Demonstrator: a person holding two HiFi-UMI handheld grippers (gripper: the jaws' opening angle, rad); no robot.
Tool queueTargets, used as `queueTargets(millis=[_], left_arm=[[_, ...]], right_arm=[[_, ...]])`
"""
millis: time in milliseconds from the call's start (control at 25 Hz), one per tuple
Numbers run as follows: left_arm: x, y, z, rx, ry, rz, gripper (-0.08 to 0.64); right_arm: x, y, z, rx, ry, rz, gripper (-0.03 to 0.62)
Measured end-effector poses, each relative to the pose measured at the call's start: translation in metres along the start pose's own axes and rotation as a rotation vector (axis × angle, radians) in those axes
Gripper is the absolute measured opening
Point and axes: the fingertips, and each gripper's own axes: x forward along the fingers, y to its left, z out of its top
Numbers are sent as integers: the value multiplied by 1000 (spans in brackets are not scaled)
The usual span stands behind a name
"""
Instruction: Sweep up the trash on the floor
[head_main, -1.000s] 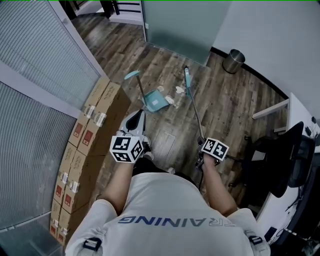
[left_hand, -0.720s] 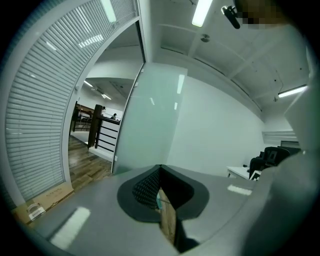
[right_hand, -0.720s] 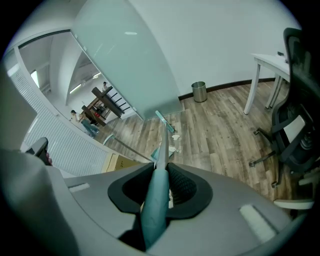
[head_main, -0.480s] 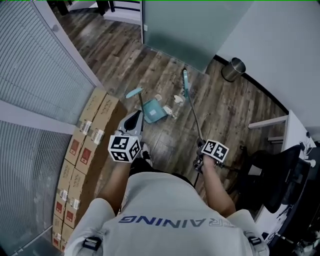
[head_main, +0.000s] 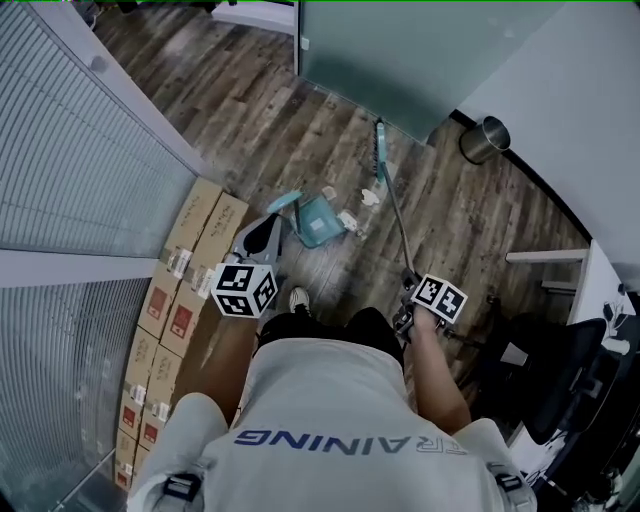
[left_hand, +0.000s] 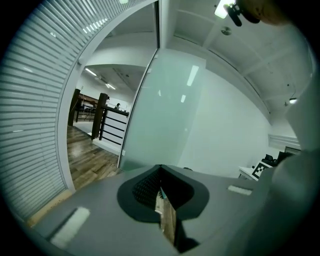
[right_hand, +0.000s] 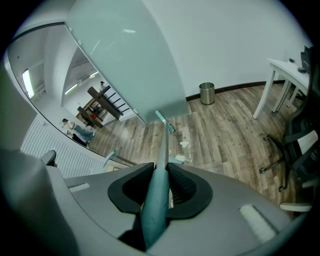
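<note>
My right gripper (head_main: 408, 290) (right_hand: 159, 170) is shut on the teal grip of a long broom (head_main: 392, 215). The broom's head (head_main: 380, 150) (right_hand: 165, 121) rests on the wood floor beyond several bits of white trash (head_main: 369, 197) (right_hand: 184, 144). A teal dustpan (head_main: 318, 220) stands by the trash with its long handle (head_main: 285, 200) upright. My left gripper (head_main: 272, 224) (left_hand: 161, 192) is shut with nothing in it, just short of that handle on its near left. Only a thin slit shows between its pads.
Stacked cardboard boxes (head_main: 185, 290) line the slatted wall on the left. A frosted glass panel (head_main: 400, 50) stands ahead, with a metal bin (head_main: 485, 138) (right_hand: 206, 93) at the wall. An office chair (head_main: 560, 360) and a white desk (right_hand: 285, 70) are on the right.
The person has walked forward. Both grippers have moved up toward the trash, and the broom has gone with the right one. The left gripper now sits close to the dustpan handle.
</note>
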Motion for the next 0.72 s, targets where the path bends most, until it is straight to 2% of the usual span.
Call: queueTargets(millis=[320,440,600,720], left_arm=[[38,7,-5,-18,42,101,2],[59,-3,-3,-18,45,148,2],[80,-14,0,-83,22,223,2],[82,-18,-3,-85,27,276,2]], right_arm=[[52,-9,35,-41,109,14,104],[69,-19,54,-84,162,33,104],[95,-30,77,-155,226,61,104],[115,-31,86,-213,276,78,104]])
